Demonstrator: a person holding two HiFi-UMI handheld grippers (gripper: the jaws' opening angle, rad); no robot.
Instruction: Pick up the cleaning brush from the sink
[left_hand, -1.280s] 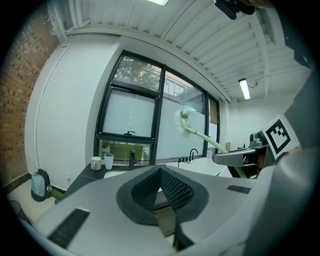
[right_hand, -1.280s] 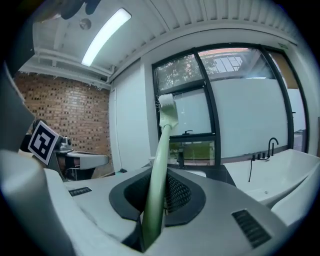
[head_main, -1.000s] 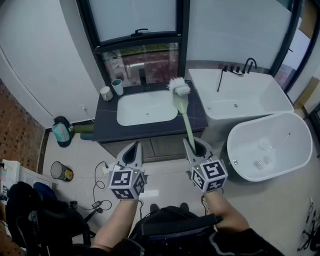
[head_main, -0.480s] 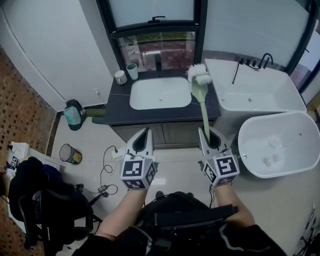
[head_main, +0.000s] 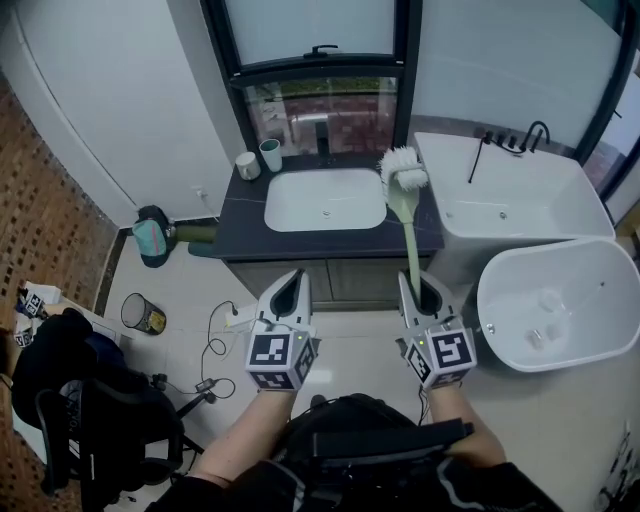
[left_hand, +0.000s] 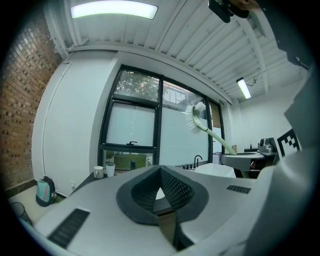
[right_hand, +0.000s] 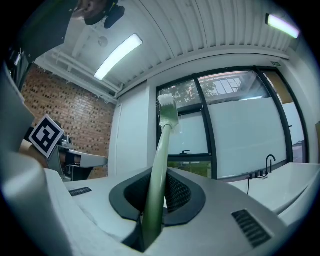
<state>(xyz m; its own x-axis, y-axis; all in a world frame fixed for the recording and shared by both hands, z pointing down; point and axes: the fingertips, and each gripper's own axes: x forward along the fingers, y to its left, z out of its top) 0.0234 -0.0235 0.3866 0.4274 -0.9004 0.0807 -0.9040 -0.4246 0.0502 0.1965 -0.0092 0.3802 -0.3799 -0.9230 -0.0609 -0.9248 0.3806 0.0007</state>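
The right gripper (head_main: 418, 286) is clenched on the lower end of the pale green handle of the cleaning brush (head_main: 409, 228). The brush is clear of the sink (head_main: 276, 214) and held in the air. Its long axis runs away from the person toward the window (head_main: 320, 110), angled upward. The white bristle head is at the far end, over the counter's right edge in the head view. The left gripper (head_main: 293, 281) is beside it, its jaws closed together on nothing.

The room is evenly bright — long ceiling lamps (left_hand: 114, 9) and daylight from the window (head_main: 320, 110) light it. Shadows are soft. Both gripper views bend strongly at the edges (with dark round corners); nearest surfaces look blurred.
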